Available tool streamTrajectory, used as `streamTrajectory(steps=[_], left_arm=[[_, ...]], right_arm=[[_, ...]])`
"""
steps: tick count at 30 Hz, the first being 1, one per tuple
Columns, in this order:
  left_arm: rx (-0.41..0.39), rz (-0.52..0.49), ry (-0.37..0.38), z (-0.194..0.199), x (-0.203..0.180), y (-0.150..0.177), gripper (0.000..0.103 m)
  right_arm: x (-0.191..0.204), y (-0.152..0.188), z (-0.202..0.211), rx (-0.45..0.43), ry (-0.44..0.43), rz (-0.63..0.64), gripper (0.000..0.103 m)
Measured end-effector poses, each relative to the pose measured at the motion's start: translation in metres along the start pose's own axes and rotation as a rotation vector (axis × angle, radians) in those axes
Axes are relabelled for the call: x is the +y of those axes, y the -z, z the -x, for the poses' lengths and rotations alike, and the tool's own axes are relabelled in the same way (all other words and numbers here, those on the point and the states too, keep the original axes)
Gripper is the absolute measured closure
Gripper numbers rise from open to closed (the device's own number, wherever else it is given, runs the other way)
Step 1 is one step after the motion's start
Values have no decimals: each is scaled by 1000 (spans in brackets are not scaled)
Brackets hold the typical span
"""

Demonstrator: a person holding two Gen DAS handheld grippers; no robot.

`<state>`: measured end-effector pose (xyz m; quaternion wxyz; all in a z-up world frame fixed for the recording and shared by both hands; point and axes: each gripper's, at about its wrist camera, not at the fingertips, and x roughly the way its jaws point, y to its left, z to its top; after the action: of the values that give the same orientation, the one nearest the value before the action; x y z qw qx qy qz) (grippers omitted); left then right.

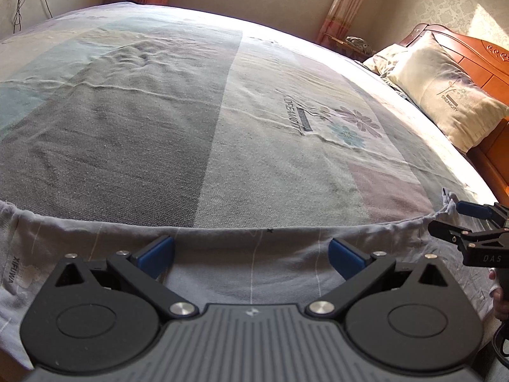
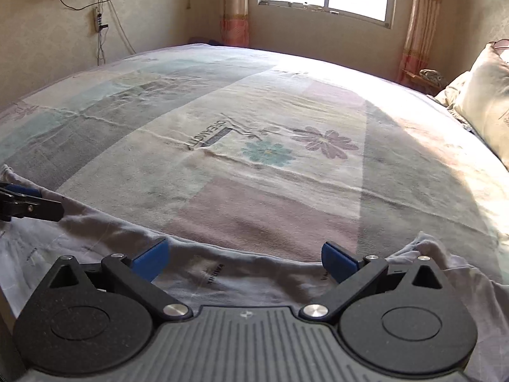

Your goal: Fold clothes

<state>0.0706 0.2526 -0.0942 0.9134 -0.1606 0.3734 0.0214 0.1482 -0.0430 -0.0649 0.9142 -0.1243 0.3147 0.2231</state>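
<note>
Spread tools point(image 1: 251, 256) over grey garment point(image 1: 222, 267)

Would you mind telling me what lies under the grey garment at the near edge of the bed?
The grey garment rests on the patterned bedsheet, which continues beyond its far hem. What the sheet looks like beneath the cloth is covered and cannot be seen.
</note>
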Motion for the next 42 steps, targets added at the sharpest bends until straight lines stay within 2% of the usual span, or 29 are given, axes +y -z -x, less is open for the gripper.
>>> streamTrajectory(steps=[3, 7, 10, 11, 12, 14, 15, 17, 19, 22, 24, 26, 31, 35, 38, 40, 42], left_arm=[[9, 0, 2, 0, 0, -2, 1], [3, -5, 2, 0, 0, 0, 1], [3, -12, -7, -1, -3, 0, 1], [3, -15, -10, -1, -3, 1, 1], [3, -17, -14, -1, -4, 1, 1], [4, -18, -19, -2, -5, 0, 1], [4, -21, -20, -2, -5, 0, 1], [4, -30, -20, -2, -5, 1, 1], [5, -36, -19, -2, -6, 1, 1], [14, -36, -19, -2, -6, 0, 1], [25, -28, -27, -1, -7, -3, 1], [32, -41, -69, 2, -15, -6, 1], [19, -214, -62, 26, -45, 2, 1], [70, -242, -63, 30, -51, 19, 1], [119, -233, -56, 21, -47, 34, 1], [106, -300, -81, 21, -54, 41, 1], [92, -342, -89, 21, -57, 46, 1]], right_arm=[[-28, 3, -19, 62, 117, -77, 0], [-56, 6, -43, 50, 16, -219, 0], [-65, -3, -41, 58, -22, -271, 0], [-68, -5, -35, 37, -31, -283, 0], [-71, -5, -28, 4, -22, -288, 0], [-79, -5, -20, -55, 52, -278, 0], [-84, -6, -23, -57, 94, -271, 0], [-95, -7, -37, -6, 136, -279, 0], [-105, -5, -56, 47, 103, -295, 0], [-98, -11, -62, 66, 78, -236, 0], [-94, -15, -49, 48, 14, -242, 0], [-92, -15, -30, 32, -9, -241, 0], [-80, 15, 25, 68, 48, -161, 0], [-59, 62, 61, 114, 90, -92, 0], [-51, 90, 66, 153, 73, -129, 0], [-52, 96, 71, 135, 80, -178, 0], [-49, 97, 71, 145, 92, -166, 0]])
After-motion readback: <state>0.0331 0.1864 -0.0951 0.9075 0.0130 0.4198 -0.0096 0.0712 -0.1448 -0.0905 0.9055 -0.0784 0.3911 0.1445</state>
